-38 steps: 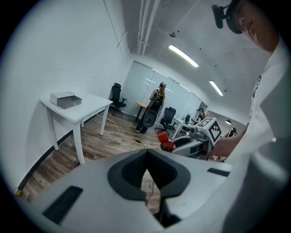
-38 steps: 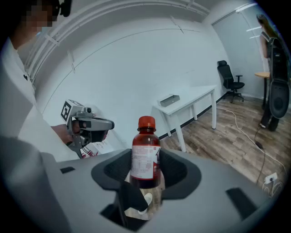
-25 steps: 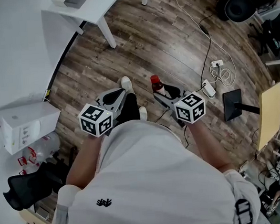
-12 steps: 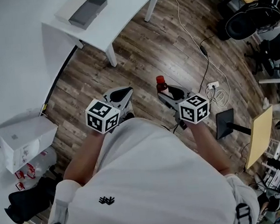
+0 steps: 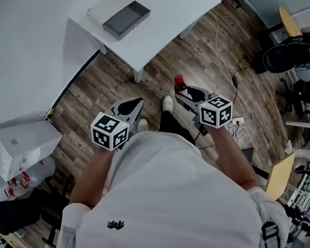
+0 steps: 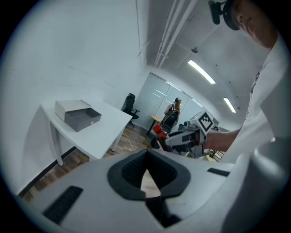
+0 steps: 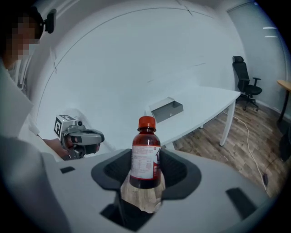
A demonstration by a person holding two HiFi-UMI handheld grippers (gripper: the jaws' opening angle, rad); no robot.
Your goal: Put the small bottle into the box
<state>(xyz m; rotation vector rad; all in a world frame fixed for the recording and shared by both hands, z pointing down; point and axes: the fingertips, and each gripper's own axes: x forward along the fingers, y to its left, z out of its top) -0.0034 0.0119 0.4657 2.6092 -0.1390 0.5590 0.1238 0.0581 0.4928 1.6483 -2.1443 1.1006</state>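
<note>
A small brown bottle [image 7: 145,155] with a red cap and a white label stands upright between the jaws of my right gripper [image 7: 144,175], which is shut on it. In the head view the bottle [image 5: 180,85] sticks up at the tip of the right gripper [image 5: 189,95], above the wooden floor. My left gripper [image 5: 134,105] is beside it, shut and holding nothing; its tips [image 6: 146,154] meet. The grey open box [image 5: 119,15] lies on the white table [image 5: 174,19] ahead, also seen as the box [image 6: 77,114] and the box [image 7: 167,109].
A white carton [image 5: 24,141] and packaging lie on the floor at left. Cables and a power strip [image 5: 234,123] run along the floor at right. Office chairs [image 5: 285,57] and a wooden board [image 5: 278,177] stand at the right edge.
The table and its box have come further into view and nearer, as the person walks toward them. Both grippers keep their pose, and the bottle stays in the right one.
</note>
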